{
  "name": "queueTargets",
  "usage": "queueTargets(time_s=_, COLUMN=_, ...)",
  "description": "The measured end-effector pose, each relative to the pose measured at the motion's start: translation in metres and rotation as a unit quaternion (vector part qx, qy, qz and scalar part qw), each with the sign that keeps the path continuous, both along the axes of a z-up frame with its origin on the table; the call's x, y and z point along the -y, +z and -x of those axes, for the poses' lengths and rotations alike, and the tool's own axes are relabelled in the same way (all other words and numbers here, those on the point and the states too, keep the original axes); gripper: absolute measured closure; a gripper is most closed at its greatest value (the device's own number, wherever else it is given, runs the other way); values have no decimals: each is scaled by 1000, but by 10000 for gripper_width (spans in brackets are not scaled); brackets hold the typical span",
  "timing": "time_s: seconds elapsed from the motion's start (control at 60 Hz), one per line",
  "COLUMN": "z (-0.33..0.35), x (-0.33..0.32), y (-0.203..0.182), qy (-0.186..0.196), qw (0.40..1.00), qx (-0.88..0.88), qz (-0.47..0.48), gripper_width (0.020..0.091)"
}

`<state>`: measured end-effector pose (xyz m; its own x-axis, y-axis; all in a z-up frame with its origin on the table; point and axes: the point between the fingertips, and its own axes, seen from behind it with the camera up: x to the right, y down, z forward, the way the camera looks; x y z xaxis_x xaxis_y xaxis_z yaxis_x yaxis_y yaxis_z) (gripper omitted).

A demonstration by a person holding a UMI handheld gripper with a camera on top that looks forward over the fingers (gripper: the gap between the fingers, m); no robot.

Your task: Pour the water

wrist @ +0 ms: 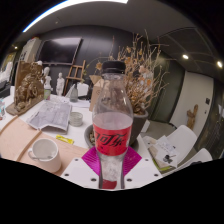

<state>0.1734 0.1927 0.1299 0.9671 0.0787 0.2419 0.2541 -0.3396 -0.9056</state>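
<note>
A clear plastic bottle [112,120] with a black cap and a red label stands upright between my fingers, raised above the table. My gripper [111,168] is shut on the bottle's lower part, the magenta pads [93,160] pressing its sides. A little clear liquid shows in the bottle's base. A white cup on a saucer [43,151] sits on the table, below and to the left of the bottle.
A round wooden table [20,140] carries newspapers [48,115], a small cup [76,119] and a pot of dried branches [140,85] right behind the bottle. White statuettes [46,82] stand at the far side. Papers [170,148] lie to the right.
</note>
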Motion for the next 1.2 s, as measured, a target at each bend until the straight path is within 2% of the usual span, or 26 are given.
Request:
queueTargets(time_s=0.317, z=-4, x=-9, y=-74, qy=1, qw=994, qx=-106, qz=33, gripper_width=865)
queueTargets(time_s=0.467, z=-6, x=-6, y=-73, qy=0, qw=993, qx=-117, qz=10, gripper_width=835)
queueTargets(time_s=0.633, z=-10, x=0, y=-72, qy=-8, qw=992, qx=-128, qz=18, gripper_width=623)
queueTargets(time_s=0.717, z=-10, x=6, y=-66, qy=-16, qw=990, qx=-140, qz=30, gripper_width=339)
queueTargets(time_s=0.75, z=-11, x=10, y=-63, qy=-21, qw=989, qx=-141, qz=35, gripper_width=247)
queueTargets(time_s=0.767, z=-13, x=12, y=-61, qy=-26, qw=989, qx=-140, qz=38, gripper_width=235)
queueTargets(time_s=0.8, z=-13, x=18, y=-56, qy=-33, qw=989, qx=-138, qz=44, gripper_width=258)
queueTargets(time_s=0.967, z=2, x=67, y=-23, qy=-65, qw=988, qx=-119, qz=71, gripper_width=250)
queueTargets(time_s=1.2, z=61, x=167, y=17, qy=-81, qw=983, qx=-109, qz=122, gripper_width=251)
